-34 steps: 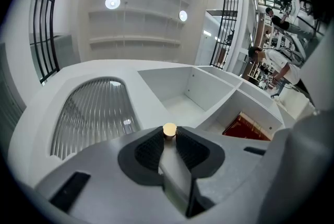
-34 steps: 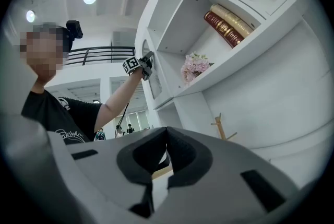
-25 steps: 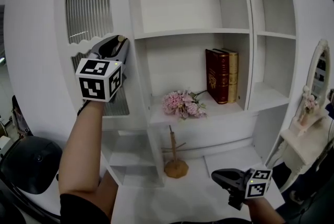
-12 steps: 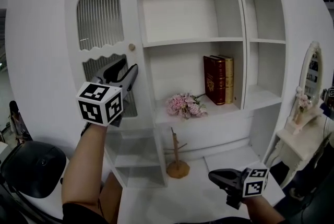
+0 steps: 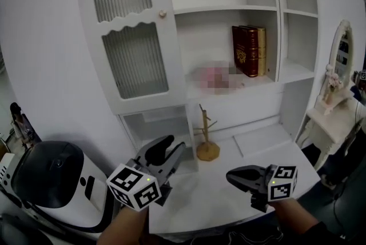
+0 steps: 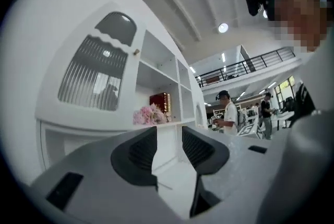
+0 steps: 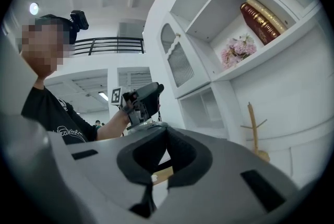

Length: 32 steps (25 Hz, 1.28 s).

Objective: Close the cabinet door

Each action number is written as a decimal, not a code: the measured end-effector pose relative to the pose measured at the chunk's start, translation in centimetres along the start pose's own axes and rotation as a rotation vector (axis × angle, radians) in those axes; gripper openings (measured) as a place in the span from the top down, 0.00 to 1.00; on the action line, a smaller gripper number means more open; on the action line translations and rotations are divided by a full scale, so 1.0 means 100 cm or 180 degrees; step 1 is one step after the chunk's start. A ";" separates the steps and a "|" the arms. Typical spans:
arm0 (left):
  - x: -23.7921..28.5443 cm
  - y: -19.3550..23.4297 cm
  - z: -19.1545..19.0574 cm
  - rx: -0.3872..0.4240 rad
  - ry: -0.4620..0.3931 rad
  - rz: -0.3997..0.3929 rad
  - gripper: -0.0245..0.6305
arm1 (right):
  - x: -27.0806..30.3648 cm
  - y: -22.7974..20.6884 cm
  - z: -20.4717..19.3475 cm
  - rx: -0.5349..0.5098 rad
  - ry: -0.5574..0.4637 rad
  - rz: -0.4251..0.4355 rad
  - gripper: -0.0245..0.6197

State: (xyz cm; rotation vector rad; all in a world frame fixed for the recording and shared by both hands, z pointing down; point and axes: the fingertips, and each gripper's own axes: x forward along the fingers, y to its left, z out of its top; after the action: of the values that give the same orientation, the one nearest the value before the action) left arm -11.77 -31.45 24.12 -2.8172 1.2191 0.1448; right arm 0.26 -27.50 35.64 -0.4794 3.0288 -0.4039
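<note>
The white cabinet door [image 5: 134, 61] with ribbed glass panes lies flush with the cabinet front, and its small round knob [image 5: 162, 13] is free. The door also shows in the left gripper view [image 6: 94, 79] and the right gripper view [image 7: 180, 63]. My left gripper [image 5: 174, 147] hangs low over the white tabletop, well below the door. Its jaws have just been opening and stand open [image 6: 168, 137] with nothing between them. My right gripper [image 5: 230, 175] is low at the right with its tips together [image 7: 167, 131] and nothing in it. The left gripper [image 7: 141, 100] shows in the right gripper view.
Dark red books [image 5: 249, 51] and pink flowers [image 5: 214, 75] sit on the open middle shelf. A wooden peg stand [image 5: 207, 141] rests on the tabletop [image 5: 229, 204]. A dressing table with mirror [image 5: 340, 61] is at the right. A black-and-white machine [image 5: 51, 181] is at the left.
My left gripper let go of the door knob, opened, and dropped from the door to just above the table. The right gripper shifted slightly left. The head view has tilted down.
</note>
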 end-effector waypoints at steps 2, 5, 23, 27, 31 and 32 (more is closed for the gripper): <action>-0.025 -0.017 -0.023 -0.0251 0.0048 -0.0113 0.73 | 0.009 0.019 -0.016 0.0028 0.0065 0.0042 0.95; -0.058 -0.041 -0.053 -0.0465 0.0135 -0.0237 0.73 | 0.020 0.044 -0.044 0.0113 0.0161 0.0075 0.95; -0.142 -0.133 -0.174 -0.0647 0.0461 -0.0535 0.96 | 0.013 0.105 -0.116 0.0240 0.0127 -0.0283 0.95; -0.150 -0.128 -0.186 -0.0922 0.0453 -0.0542 0.96 | 0.022 0.108 -0.133 0.0315 0.0191 -0.0251 0.95; -0.151 -0.122 -0.194 -0.1131 0.0489 -0.0516 0.96 | 0.023 0.103 -0.142 0.0379 0.0241 -0.0285 0.95; -0.150 -0.122 -0.195 -0.1146 0.0500 -0.0523 0.96 | 0.023 0.103 -0.141 0.0376 0.0246 -0.0286 0.95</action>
State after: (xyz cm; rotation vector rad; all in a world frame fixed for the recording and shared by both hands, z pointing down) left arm -11.93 -14.21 45.54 -3.2828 1.0751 0.1493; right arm -6.22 -15.28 46.57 -0.6065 3.0416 -0.6162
